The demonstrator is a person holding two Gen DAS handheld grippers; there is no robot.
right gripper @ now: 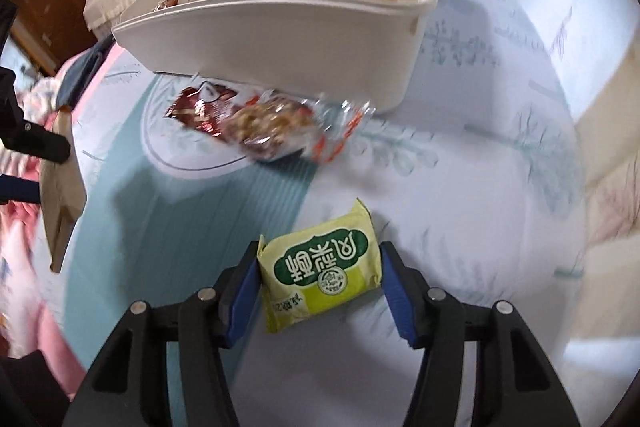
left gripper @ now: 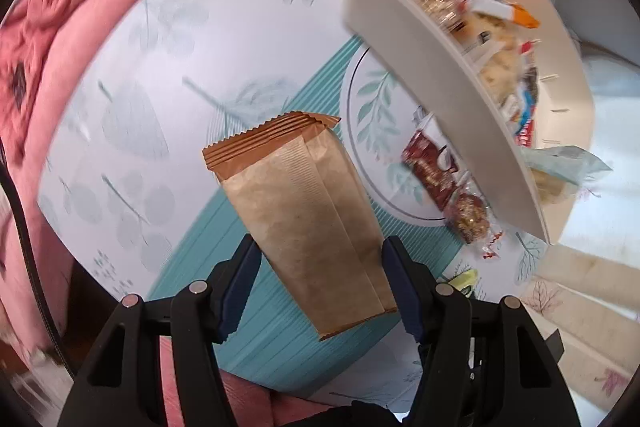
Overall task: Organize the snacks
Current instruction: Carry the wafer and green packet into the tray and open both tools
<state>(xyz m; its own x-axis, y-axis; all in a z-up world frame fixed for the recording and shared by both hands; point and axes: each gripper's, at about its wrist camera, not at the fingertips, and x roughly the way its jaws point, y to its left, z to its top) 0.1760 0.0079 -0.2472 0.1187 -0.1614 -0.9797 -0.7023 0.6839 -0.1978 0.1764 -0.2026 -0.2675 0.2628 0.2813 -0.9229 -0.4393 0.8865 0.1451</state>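
Matt brown paper bag [left gripper: 308, 223], smooth white plastic basket [right gripper: 280, 39], glossy green wrapper [right gripper: 320, 267], printed cloth cover [left gripper: 160, 67]

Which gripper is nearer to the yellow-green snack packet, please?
Right. The right gripper straddles the yellow-green snack packet; the left gripper holds a brown paper bag off to the side.

Both grippers pointing steeply down, each with something between its jaws.

Left gripper [left gripper: 320, 287]: jaws part open, blue pads pressed on a brown paper packet. Right gripper [right gripper: 320, 285]: pads flank a green packet, contact uncertain.
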